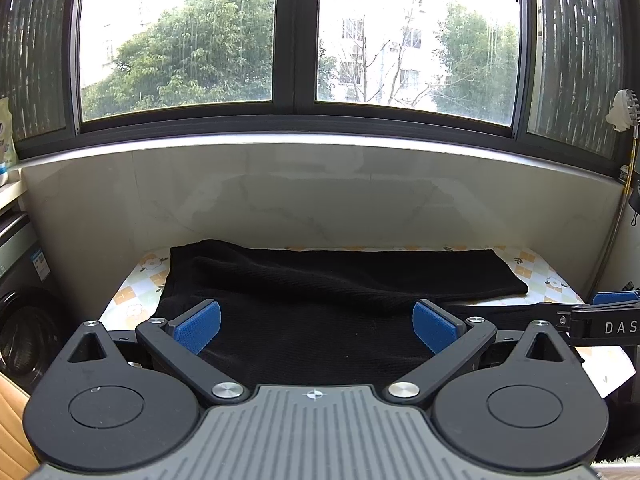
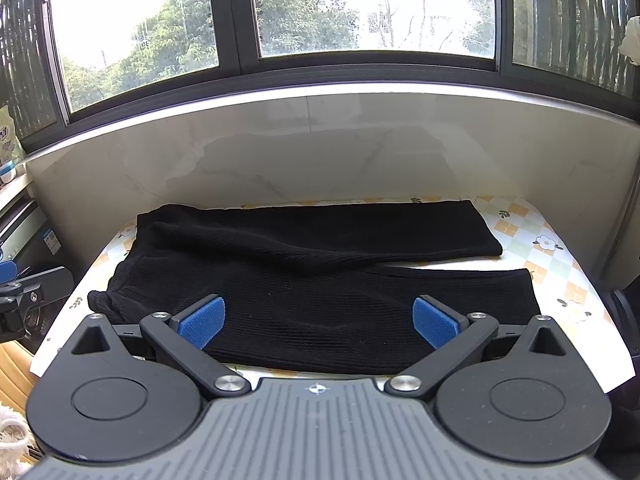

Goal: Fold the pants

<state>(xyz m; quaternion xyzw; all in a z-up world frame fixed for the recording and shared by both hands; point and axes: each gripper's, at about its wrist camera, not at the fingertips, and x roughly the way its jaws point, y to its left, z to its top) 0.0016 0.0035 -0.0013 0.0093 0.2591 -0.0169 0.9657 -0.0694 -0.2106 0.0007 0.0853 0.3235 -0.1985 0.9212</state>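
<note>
A wide window with dark frames is filling the far side of both views, above a pale marble-look wall. Below it, a table under a floral checked tablecloth is carrying the black ribbed pants. The pants are lying flat and spread across most of the cloth, waistband bunching at the left, 2 legs running out to the right; the far leg is lying slightly over the near one where they meet, and their hems are sitting apart at the right end. A washing machine is standing at the left of the table.

The left gripper is hovering over the near left part of the pants, its 2 blue pads standing wide apart and gripping nothing; whether they are touching the fabric cannot be told. The right gripper is hovering over the near leg, likewise spread wide and holding nothing. A small shower head is hanging at the far right.
</note>
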